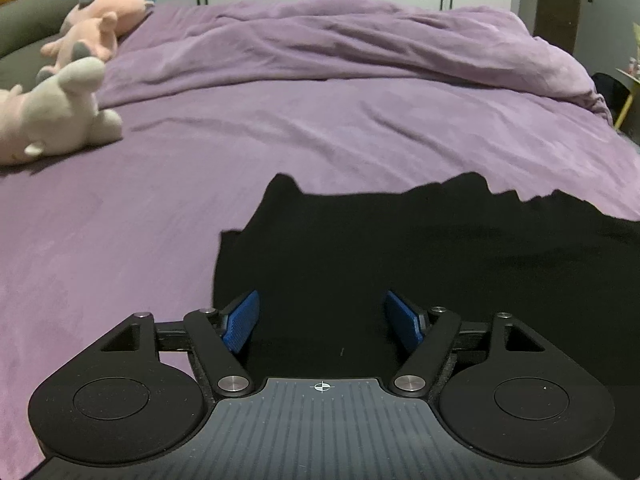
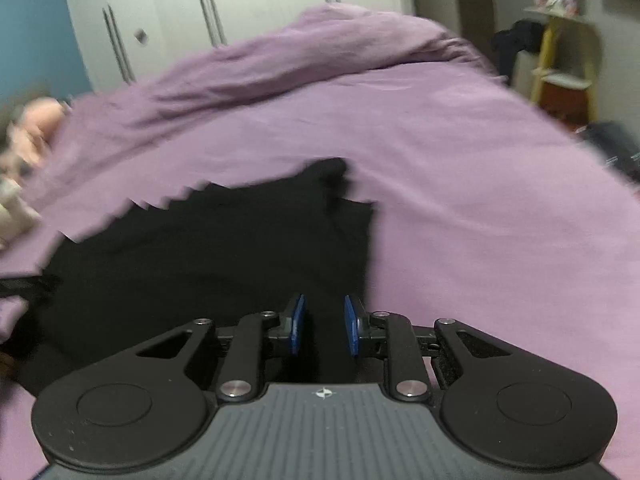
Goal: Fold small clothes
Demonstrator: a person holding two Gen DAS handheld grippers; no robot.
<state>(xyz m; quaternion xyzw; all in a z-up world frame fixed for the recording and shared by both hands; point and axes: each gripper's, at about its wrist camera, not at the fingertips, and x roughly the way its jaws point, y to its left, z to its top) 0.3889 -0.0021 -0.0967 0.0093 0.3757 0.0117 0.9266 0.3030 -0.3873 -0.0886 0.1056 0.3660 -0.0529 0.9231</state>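
Note:
A black garment lies spread flat on the purple bed sheet, its far edge jagged. My left gripper hovers over the garment's near left part, its blue pads wide apart and nothing pinched between them. In the blurred right wrist view the same garment fills the lower left, with a bunched corner at its far right. My right gripper sits over the garment's near right edge. Its pads stand a narrow gap apart, and black cloth shows behind the gap, not pressed.
A bunched purple duvet lies across the far side of the bed. A white plush toy and a pink one lie at the left. White wardrobe doors stand behind. A yellow shelf is at the right.

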